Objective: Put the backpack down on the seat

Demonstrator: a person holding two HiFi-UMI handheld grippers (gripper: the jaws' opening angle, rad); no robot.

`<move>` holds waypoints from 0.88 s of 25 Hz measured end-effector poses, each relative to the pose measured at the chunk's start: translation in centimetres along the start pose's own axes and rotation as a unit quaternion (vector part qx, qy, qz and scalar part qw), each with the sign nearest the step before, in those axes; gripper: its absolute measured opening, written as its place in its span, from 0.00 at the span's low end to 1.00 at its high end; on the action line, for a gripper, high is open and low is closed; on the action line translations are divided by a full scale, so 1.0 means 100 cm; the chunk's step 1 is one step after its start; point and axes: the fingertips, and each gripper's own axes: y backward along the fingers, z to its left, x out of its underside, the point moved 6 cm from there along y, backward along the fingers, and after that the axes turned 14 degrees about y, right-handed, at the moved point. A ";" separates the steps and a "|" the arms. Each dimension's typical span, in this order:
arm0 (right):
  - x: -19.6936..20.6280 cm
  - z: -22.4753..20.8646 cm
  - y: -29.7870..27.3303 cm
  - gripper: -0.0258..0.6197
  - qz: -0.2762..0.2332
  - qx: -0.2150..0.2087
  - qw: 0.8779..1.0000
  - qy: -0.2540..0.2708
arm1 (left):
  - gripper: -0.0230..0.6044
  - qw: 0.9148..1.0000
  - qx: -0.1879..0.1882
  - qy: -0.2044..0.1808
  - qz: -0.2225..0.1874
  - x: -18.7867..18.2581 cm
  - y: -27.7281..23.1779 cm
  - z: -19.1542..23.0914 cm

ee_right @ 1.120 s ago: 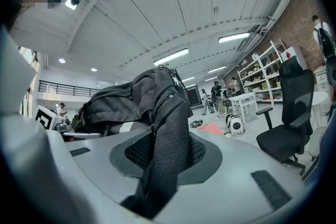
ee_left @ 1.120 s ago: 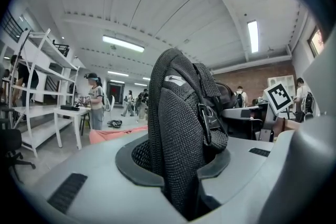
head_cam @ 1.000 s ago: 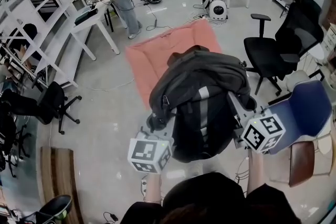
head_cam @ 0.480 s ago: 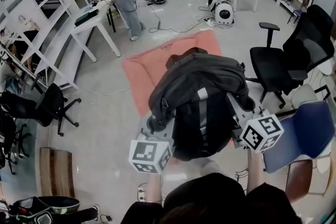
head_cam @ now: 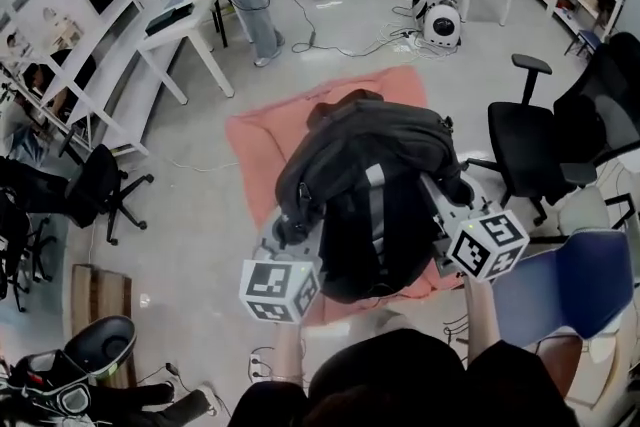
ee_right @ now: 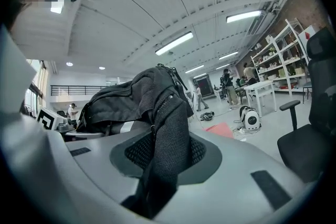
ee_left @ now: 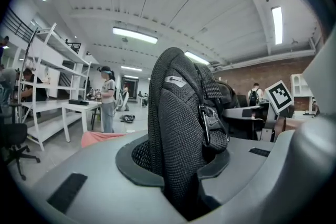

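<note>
No actual words or numbers are reading clearly here. The backpack (ee_left: 178, 128) strap is showing a small pale swoosh-shaped logo (ee_left: 175, 81), and the two marker cubes (head_cam: 280, 290) (head_cam: 487, 243) are just showing black-and-white square patterns.

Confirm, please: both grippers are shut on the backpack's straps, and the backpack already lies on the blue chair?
Not on the chair. The left gripper and right gripper are shut on its straps, but the head view shows the backpack held in the air, beside the blue chair, whose seat is bare.
</note>
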 end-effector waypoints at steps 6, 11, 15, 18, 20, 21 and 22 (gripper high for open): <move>0.025 -0.015 -0.033 0.20 0.019 -0.021 1.000 -0.015 | 0.24 1.000 -0.021 0.010 0.015 0.016 -0.029 0.021; 0.054 -0.023 -0.058 0.20 0.041 -0.031 0.998 -0.029 | 0.24 0.998 -0.034 0.027 0.036 0.038 -0.051 0.042; 0.082 -0.030 -0.075 0.20 0.062 -0.029 0.997 -0.043 | 0.23 0.997 -0.035 0.040 0.057 0.060 -0.072 0.059; 0.105 -0.037 -0.085 0.20 0.078 -0.024 0.995 -0.056 | 0.23 0.996 -0.029 0.047 0.075 0.078 -0.091 0.071; 0.123 -0.040 -0.091 0.20 0.088 -0.017 0.994 -0.064 | 0.23 0.995 -0.023 0.053 0.087 0.093 -0.103 0.080; 0.131 -0.042 -0.094 0.20 0.093 -0.015 0.993 -0.066 | 0.23 0.994 -0.022 0.057 0.092 0.101 -0.109 0.084; 0.138 -0.043 -0.098 0.20 0.098 -0.014 0.993 -0.067 | 0.23 0.993 -0.021 0.061 0.097 0.107 -0.114 0.088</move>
